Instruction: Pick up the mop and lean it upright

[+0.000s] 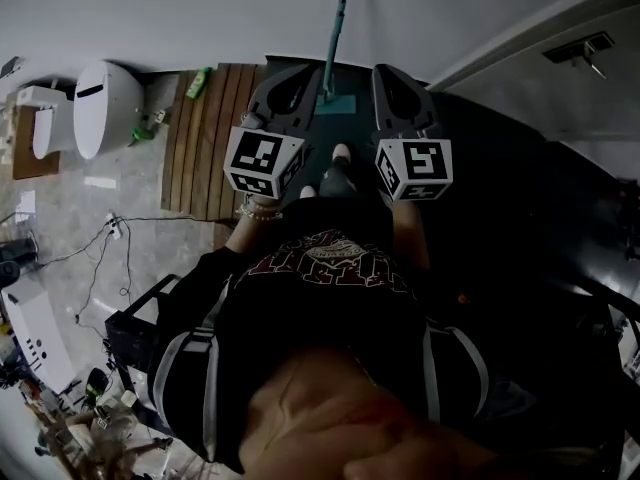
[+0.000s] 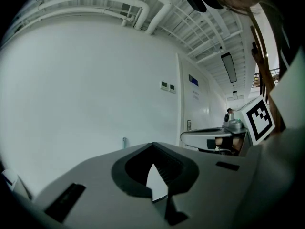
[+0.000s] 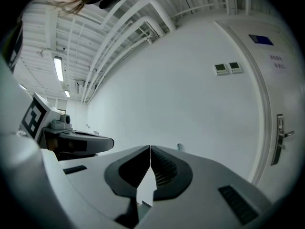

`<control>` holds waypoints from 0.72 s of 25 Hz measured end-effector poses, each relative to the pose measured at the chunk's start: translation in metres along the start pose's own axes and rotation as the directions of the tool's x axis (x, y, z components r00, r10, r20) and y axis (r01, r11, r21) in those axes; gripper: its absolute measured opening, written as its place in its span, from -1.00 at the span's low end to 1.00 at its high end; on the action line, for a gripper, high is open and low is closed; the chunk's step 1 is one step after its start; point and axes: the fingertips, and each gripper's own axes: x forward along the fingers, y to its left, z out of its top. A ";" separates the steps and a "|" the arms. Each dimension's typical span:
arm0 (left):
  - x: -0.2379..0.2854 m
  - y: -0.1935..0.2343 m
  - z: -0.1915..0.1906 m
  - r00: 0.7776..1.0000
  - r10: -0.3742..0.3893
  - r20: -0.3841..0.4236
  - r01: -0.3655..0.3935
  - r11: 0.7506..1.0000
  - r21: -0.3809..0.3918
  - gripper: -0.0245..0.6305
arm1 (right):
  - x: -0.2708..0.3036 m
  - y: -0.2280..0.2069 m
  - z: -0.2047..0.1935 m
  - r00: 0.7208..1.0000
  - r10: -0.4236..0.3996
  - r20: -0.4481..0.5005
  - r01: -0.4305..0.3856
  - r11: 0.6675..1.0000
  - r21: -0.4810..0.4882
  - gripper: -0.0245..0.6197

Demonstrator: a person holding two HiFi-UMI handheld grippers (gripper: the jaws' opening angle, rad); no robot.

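Holding left tongs point(image 2: 152, 147) and right tongs point(image 3: 150, 149) pinched closed, empty, level | flanking mop point(image 1: 334, 104), already standing upright against wall point(image 1: 200, 8), head down on floor point(image 1: 500, 148) | gripping nothing, probably owing to finished leaning; hanging back, likely avoiding knocking it over

Dead ahead, close: wall point(image 1: 200, 8). Against it stands the mop point(image 1: 338, 28) pole, between left gripper point(image 1: 298, 76) and right gripper point(image 1: 395, 76). Left: slat mat point(image 1: 215, 138), white bin point(image 1: 100, 108), loose cables point(image 1: 100, 233). Right: dark floor point(image 1: 520, 168) open, room to swing out.
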 end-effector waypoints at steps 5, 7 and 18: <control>0.038 0.018 0.007 1.000 0.024 -0.003 -0.024 1.000 -0.008 -0.78 | 0.038 -0.023 0.004 0.999 0.033 -0.011 -0.033 0.999 0.003 -0.87; 0.054 0.025 0.010 0.999 0.033 -0.008 -0.034 0.999 -0.009 -0.78 | 0.053 -0.033 0.005 0.999 0.047 -0.015 -0.047 0.999 0.008 -0.87; 0.122 0.051 0.022 0.995 0.102 -0.013 -0.103 0.995 -0.008 -0.78 | 0.113 -0.077 0.007 0.990 0.137 -0.022 -0.137 0.990 0.016 -0.87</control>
